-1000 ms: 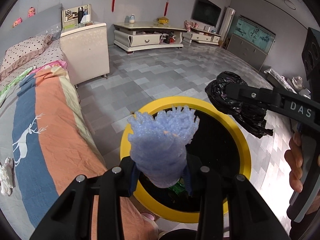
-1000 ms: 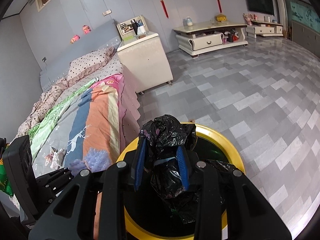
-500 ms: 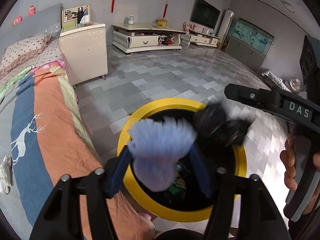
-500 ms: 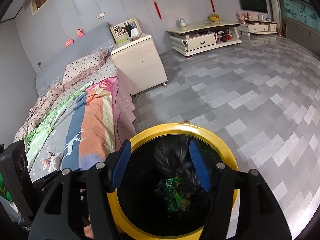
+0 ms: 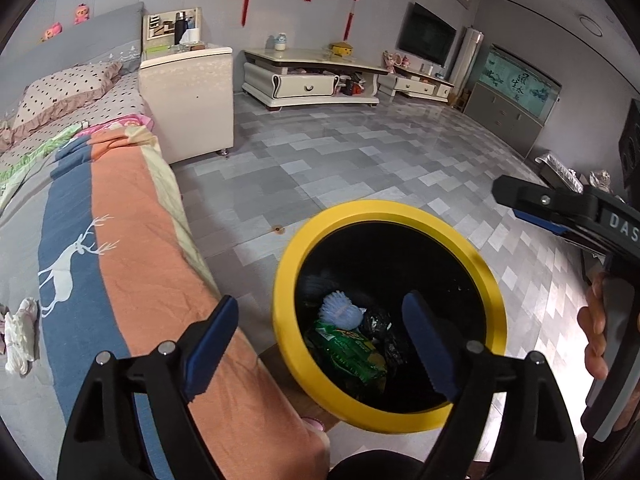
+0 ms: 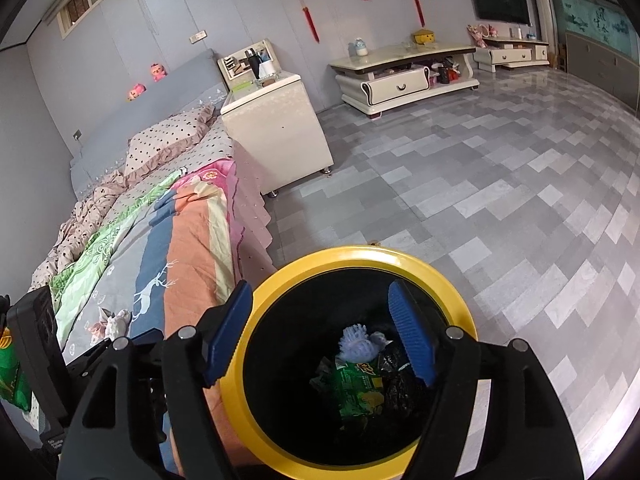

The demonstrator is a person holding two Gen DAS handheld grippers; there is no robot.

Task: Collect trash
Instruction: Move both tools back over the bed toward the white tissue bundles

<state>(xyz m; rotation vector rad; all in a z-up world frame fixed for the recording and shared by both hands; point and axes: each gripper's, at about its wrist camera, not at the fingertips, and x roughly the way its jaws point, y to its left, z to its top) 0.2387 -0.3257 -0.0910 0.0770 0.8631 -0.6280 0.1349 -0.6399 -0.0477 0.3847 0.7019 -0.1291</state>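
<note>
The left gripper (image 5: pixel 320 340) hangs over the bin with its jaws spread wide and nothing between them; a second ago it pinched a pale blue foam net. The right gripper (image 6: pixel 320 332) is likewise spread and empty, having let go its black plastic bag. Both pieces now lie at the bottom of the yellow-rimmed bin (image 5: pixel 494 296): the blue foam net (image 5: pixel 340 310) against the crumpled black bag (image 5: pixel 378 320), atop a green snack wrapper (image 5: pixel 344 346). This pair of drops looks finished. The bin stands on grey tiled floor (image 5: pixel 360 160) just beside the bed (image 5: pixel 132 248); a small white scrap (image 5: pixel 18 334) on the quilt may be next.
</note>
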